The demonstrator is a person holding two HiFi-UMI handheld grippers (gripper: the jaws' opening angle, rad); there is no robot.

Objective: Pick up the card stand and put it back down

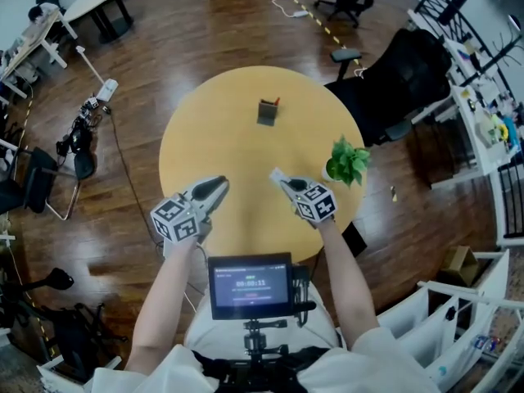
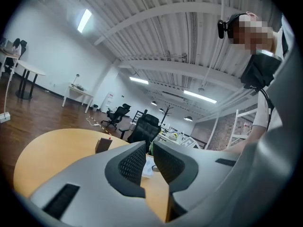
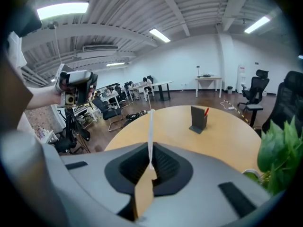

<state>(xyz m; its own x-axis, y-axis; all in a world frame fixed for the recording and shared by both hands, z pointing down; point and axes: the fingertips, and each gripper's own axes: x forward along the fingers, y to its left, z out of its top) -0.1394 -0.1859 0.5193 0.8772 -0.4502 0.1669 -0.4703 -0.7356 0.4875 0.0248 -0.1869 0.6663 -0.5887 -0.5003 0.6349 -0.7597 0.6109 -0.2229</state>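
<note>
L tongs [image 1: 221, 183], R tongs [image 1: 283, 183] w/ 1 card [image 3: 150, 126] — 1 card stand [image 1: 267, 111]

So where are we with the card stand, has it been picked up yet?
Nothing shows as done: the card stand stands on the table, apart from both grippers. In hand: the right gripper is shut on a thin white card; the left gripper is open and empty. Left: grasp the stand, lift it, set it back.

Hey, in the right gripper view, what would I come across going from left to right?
left gripper → white card → card stand → potted plant
</note>
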